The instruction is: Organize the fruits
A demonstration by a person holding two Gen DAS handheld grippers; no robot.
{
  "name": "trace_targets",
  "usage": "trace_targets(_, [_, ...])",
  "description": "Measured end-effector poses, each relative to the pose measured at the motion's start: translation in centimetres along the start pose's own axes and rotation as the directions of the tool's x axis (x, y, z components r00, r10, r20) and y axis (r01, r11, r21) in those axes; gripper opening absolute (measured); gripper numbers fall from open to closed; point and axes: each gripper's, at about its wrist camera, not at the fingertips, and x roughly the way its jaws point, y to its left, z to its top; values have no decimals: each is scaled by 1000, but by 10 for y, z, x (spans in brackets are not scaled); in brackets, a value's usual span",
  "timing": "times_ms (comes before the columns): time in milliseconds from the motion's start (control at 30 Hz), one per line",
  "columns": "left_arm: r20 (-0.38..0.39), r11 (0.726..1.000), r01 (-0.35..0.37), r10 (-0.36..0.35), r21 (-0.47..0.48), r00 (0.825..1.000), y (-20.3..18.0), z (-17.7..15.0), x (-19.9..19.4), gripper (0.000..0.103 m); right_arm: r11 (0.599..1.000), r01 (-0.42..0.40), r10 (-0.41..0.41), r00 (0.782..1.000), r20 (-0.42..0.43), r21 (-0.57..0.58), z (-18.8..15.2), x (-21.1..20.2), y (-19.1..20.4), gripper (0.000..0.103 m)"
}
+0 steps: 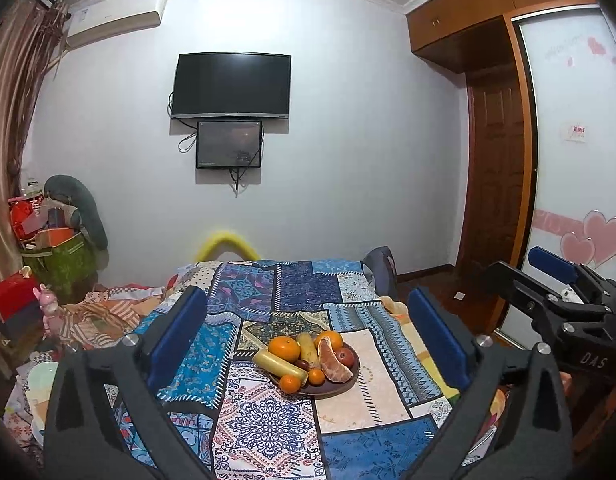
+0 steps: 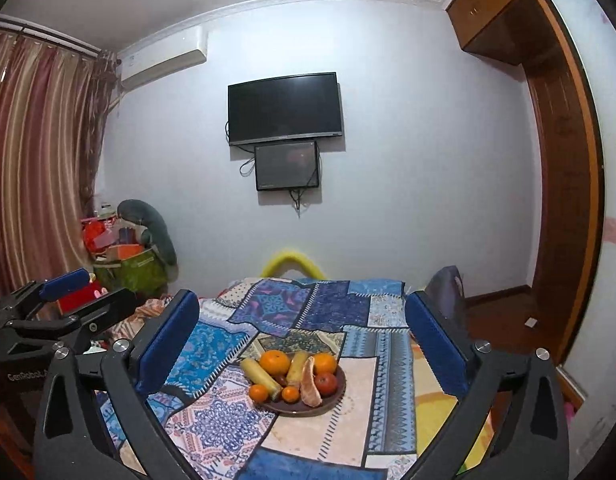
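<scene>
Both grippers hang above the bed, nothing in either. Left gripper [image 1: 308, 336]: blue pads spread wide, empty. Right gripper [image 2: 304, 344]: same, wide apart, empty. Each one shows at the edge of the other's view.

The fruit sits piled on a dark plate [image 2: 308, 410] resting on the patchwork quilt [image 2: 212, 424], ahead of both grippers and roughly centred between the fingers in both views.

On the plate:
- large orange [image 2: 274, 362] at the back, a second one [image 2: 324, 363] beside it
- two small tangerines [image 2: 258, 393] at the front rim
- two long yellow fruits [image 2: 261, 377] — probably bananas, can't be sure
- peeled citrus piece [image 2: 310, 387] standing on edge
- red apple [image 2: 326, 383] on the right

Handling, as I judge it: oranges and apple are firm and round, so grip across the widest part, moderate squeeze, or they roll out of the pads. Tangerines are light and softer — go gentle. Long fruits bruise; take them mid-length, across the short axis. The peeled piece is the fragile one: wet, soft, tears easily, minimal force. The plate rests on soft bedding, so pushing down could tip it and spill the pile.
</scene>
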Motion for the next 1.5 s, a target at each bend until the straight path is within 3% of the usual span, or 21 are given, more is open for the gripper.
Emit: trace_targets(1500, [-12, 999, 40, -40, 28, 999, -3, 0, 2, 103, 1000, 4, -4, 1000, -4, -2, 4, -7, 0, 103])
